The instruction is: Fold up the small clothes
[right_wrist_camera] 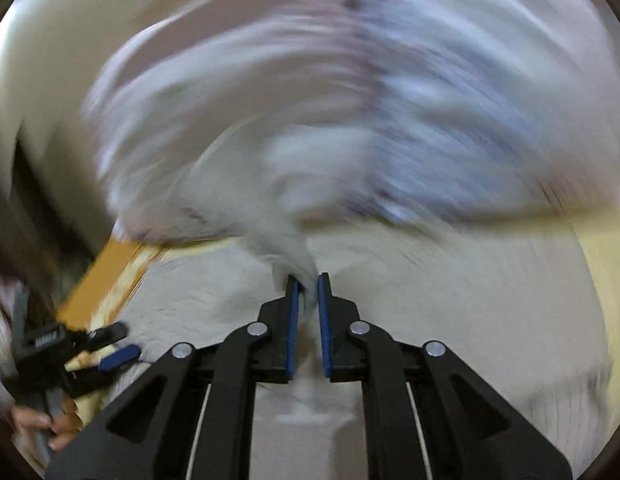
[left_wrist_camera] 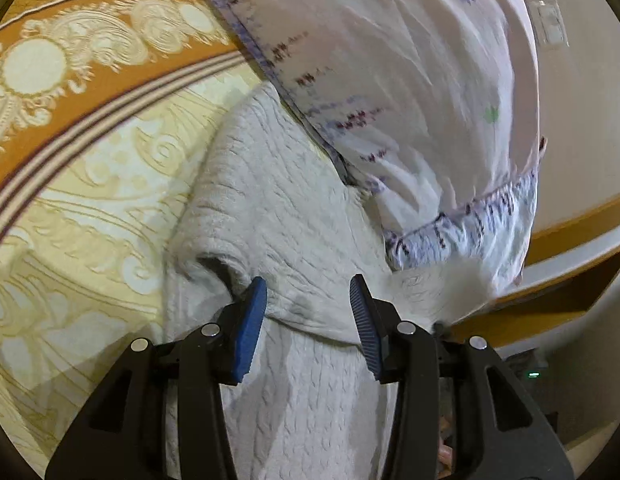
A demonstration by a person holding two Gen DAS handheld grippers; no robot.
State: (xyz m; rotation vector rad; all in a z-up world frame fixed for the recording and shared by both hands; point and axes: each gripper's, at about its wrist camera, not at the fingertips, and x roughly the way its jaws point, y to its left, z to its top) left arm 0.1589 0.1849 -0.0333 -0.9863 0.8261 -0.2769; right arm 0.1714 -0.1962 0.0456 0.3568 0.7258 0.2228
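Off-white cable-knit garment [left_wrist_camera: 277,216], thick and ribbed, soft raised texture, spread over the patterned cover [left_wrist_camera: 81,184] and bunched into heavy folds near centre; one rolled fold crossing between the blue pads of the left gripper [left_wrist_camera: 307,312]. Left jaws standing at a middling gap, ridged blue pads [left_wrist_camera: 249,328] on either side of the knit, not seen to press on it. Thin white printed cloth [left_wrist_camera: 410,92], smooth and creased, small purple and green marks, gathered patterned hem at its lower edge, lying heaped above and partly over the knit. In the right wrist view, heavy motion blur over everything beyond the fingers; right gripper [right_wrist_camera: 307,284] with jaws nearly together, a slim tuft of pale knit pinched up between the flat blue pads and pulled to a peak at the tips. Left gripper also visible at lower left of that view, with a hand [right_wrist_camera: 41,426] below it. Cover beneath: glossy cream and orange-gold fabric, embossed scroll ornament, striped band. Plain pale wall behind.
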